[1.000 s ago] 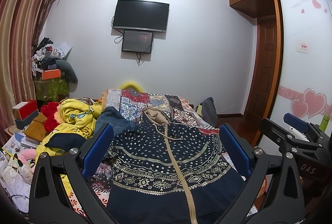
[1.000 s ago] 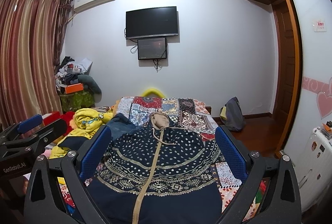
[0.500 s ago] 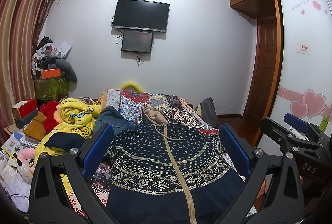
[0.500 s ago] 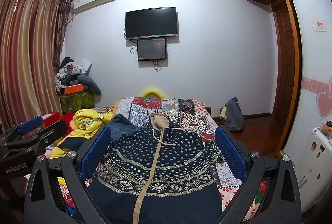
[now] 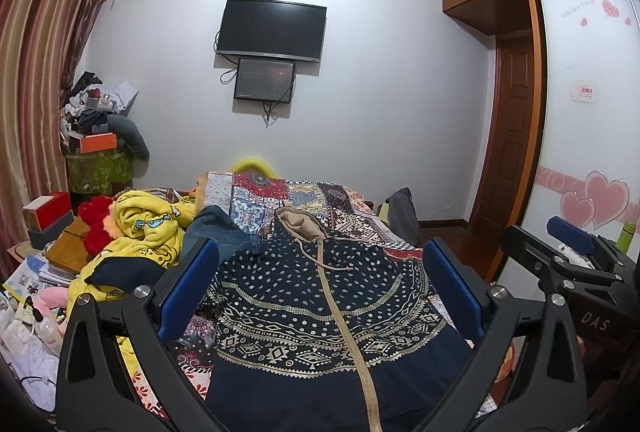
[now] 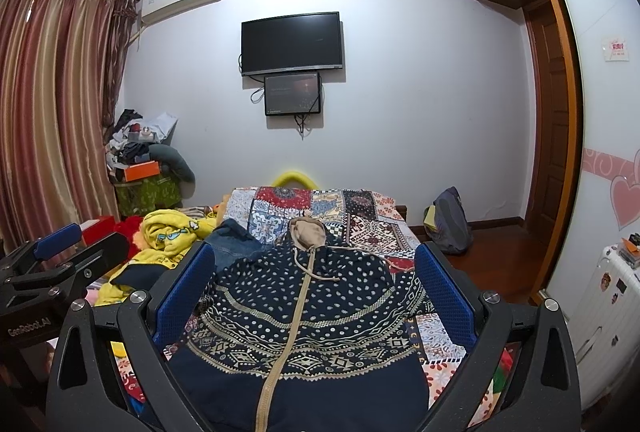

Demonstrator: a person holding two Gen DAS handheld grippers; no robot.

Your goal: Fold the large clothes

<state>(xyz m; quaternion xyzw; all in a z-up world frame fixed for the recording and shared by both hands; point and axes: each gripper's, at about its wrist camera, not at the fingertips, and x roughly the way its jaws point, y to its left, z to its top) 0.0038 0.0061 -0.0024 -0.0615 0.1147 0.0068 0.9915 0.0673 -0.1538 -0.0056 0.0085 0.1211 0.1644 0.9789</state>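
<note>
A navy hooded jacket (image 5: 324, 308) with white dots, tan zip and tan hood lies flat, front up, on the patchwork bed (image 5: 308, 196); its hood points to the far wall. In the right wrist view the same jacket (image 6: 308, 316) fills the near bed (image 6: 360, 208). My left gripper (image 5: 320, 264) hovers open above the jacket's lower part, holding nothing. My right gripper (image 6: 312, 264) is open too, above the jacket's hem. Each gripper shows in the other's view: the right gripper (image 5: 560, 244) at right, the left gripper (image 6: 60, 244) at left.
A yellow cartoon garment (image 5: 148, 228), jeans (image 5: 216, 228) and red plush (image 5: 96, 224) lie piled left of the jacket. Boxes and books (image 5: 44, 216) crowd the left floor. A bag (image 6: 450, 222) leans by the far wall; a white suitcase (image 6: 612, 308) stands at right.
</note>
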